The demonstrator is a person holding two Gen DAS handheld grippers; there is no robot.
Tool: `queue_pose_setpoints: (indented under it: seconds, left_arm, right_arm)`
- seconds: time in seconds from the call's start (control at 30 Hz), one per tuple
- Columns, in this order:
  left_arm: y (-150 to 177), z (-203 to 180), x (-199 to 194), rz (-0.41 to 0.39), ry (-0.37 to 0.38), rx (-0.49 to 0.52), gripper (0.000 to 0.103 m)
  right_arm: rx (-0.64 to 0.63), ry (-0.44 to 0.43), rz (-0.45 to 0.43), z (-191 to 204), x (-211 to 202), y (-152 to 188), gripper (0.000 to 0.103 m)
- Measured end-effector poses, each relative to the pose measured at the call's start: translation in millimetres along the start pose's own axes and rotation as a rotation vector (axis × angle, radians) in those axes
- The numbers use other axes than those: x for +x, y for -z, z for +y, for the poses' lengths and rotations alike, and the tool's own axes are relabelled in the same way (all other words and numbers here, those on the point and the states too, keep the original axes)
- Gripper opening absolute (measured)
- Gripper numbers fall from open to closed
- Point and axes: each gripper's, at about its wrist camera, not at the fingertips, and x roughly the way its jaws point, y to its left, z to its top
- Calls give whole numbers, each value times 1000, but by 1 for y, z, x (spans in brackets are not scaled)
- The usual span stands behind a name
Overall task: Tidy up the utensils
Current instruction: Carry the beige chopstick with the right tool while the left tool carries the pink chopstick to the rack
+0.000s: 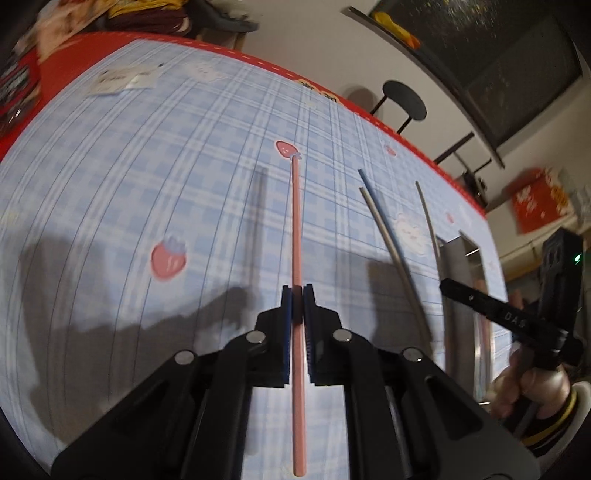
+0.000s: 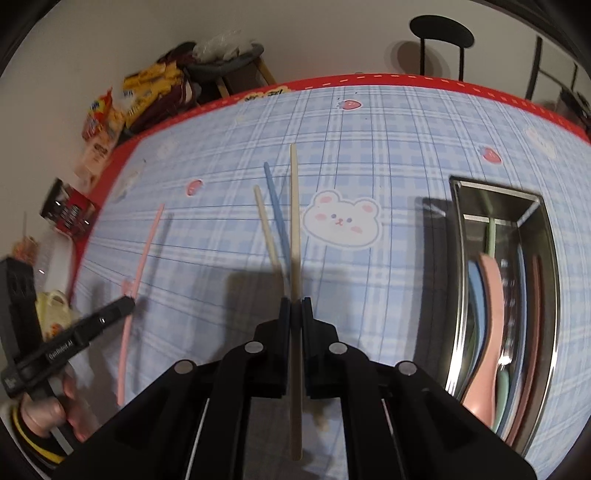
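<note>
gripping a pink chopstick (image 1: 297, 236) in left gripper (image 1: 297, 295) jaws, clamped; right gripper (image 2: 295, 308) jaws clamped on a beige chopstick (image 2: 294, 221), above the desk (image 2: 388, 147), steel tray (image 2: 550, 258) alongside.

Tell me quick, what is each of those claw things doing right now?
Left gripper: closed, holding a pink chopstick.
Right gripper: closed, holding a beige chopstick.

Cloth (image 2: 406, 155): blue plaid, red border — bear (image 2: 341, 220) and strawberry (image 1: 169, 258) prints.
Stool (image 2: 441, 27): black, beyond the far edge.
Snack bags (image 2: 147, 88): yellow — heaped past the left corner.
Papers (image 1: 123, 79): white, lying flat.
</note>
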Motion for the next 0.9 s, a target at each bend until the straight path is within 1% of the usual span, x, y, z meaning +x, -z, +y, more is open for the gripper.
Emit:
queue_pose_setpoints:
  seconds: [0.1,0.17,0.3,0.47,0.53,0.67,0.77,0.9]
  left_arm:
    - [11,-1,-14,-4,33,-44,10]
    - [21,-4,-21,7,70,-94,10]
    - [42,-10,-35,7,90,-133,10]
    - [62,-21,-41,22,85,-120,10]
    - [68,-28,-43,26,95,-118,10]
    - [71,-39,-42,39,107,-109,10]
    - [70,-50,-41,39,119,-92,10]
    - [68,-71,-32,69,136,-68,10]
  right_arm:
    - [28,-35,-21,3,-12,13,6]
    - [24,-60,-36,8,-24,24,6]
    - [13,-83,-56,6,-44,42,6]
    - [38,-100,-71,-4,-60,57,6]
    - [39,-105,-76,-7,-64,62,6]
    - [41,-124,-88,-15,-72,72,6]
    - [70,-137,-98,-25,-77,77,6]
    - [112,-144,-119,-40,-83,81,6]
